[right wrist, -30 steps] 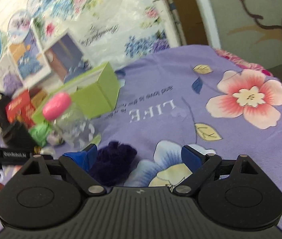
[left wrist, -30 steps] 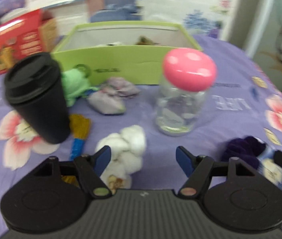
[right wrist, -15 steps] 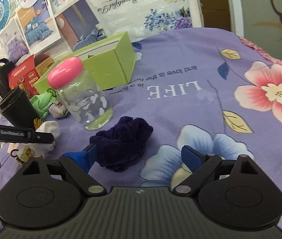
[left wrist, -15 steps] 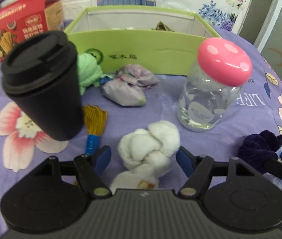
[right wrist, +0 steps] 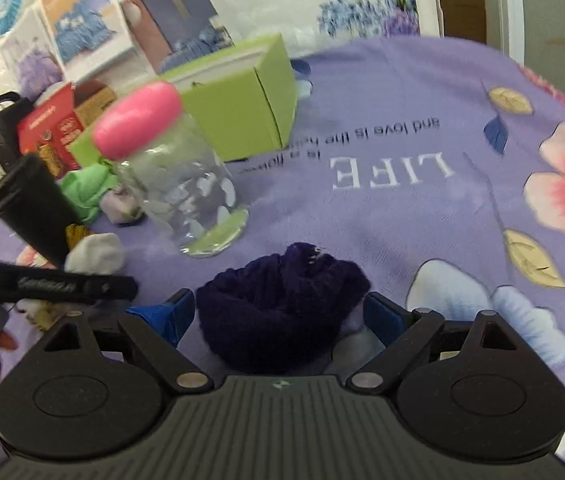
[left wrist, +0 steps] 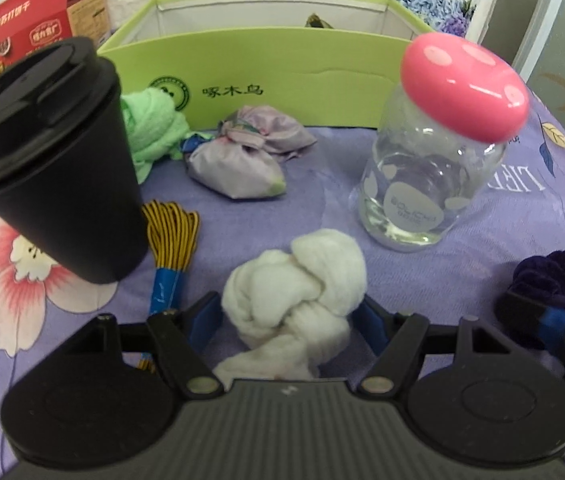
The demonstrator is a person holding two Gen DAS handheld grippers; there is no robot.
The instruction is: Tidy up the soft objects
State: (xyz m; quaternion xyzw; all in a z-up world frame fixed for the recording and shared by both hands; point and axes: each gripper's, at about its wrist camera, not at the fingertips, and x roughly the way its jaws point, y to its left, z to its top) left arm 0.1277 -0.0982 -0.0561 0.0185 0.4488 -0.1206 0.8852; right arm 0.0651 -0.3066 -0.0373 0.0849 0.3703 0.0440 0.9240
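left gripper spread wide around white knotted cloth, frame bottom centre; right gripper likewise unclenched around dark purple cloth

Purple floral cloth carries black cup, pink-lidded jar, green box, white and dark purple bundles
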